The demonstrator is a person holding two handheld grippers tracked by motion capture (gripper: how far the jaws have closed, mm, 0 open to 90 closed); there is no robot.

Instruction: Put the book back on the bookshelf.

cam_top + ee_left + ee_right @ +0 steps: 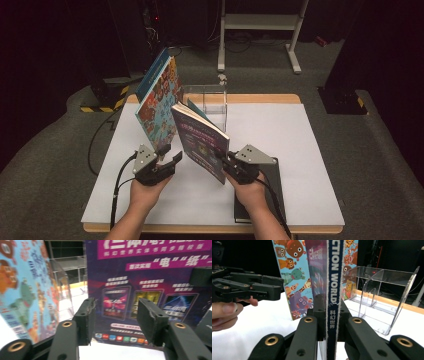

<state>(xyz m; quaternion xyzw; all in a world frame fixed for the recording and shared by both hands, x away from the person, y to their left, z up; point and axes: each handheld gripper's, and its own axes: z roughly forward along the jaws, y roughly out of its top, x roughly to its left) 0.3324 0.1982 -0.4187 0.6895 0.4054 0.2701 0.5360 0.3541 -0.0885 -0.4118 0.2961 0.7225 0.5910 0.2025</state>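
Note:
A purple science-fiction magazine (pixel 200 142) stands upright over the white table top, and my right gripper (pixel 227 162) is shut on its lower spine edge. In the right gripper view the jaws (pixel 331 312) pinch the blue-and-white spine (pixel 332 277). A colourful cartoon-animal book (pixel 157 107) stands tilted just left of it. My left gripper (pixel 167 160) is open near that book's lower corner, holding nothing. From the left gripper (pixel 115 315), the purple cover (pixel 150 277) faces me and the cartoon book (pixel 22 290) is at the left.
A clear acrylic book stand (pixel 210 100) sits at the back of the white table top (pixel 300 150), behind both books. A black book (pixel 272 200) lies flat under my right hand near the front edge. The acrylic stand (pixel 384 290) is right of the held magazine.

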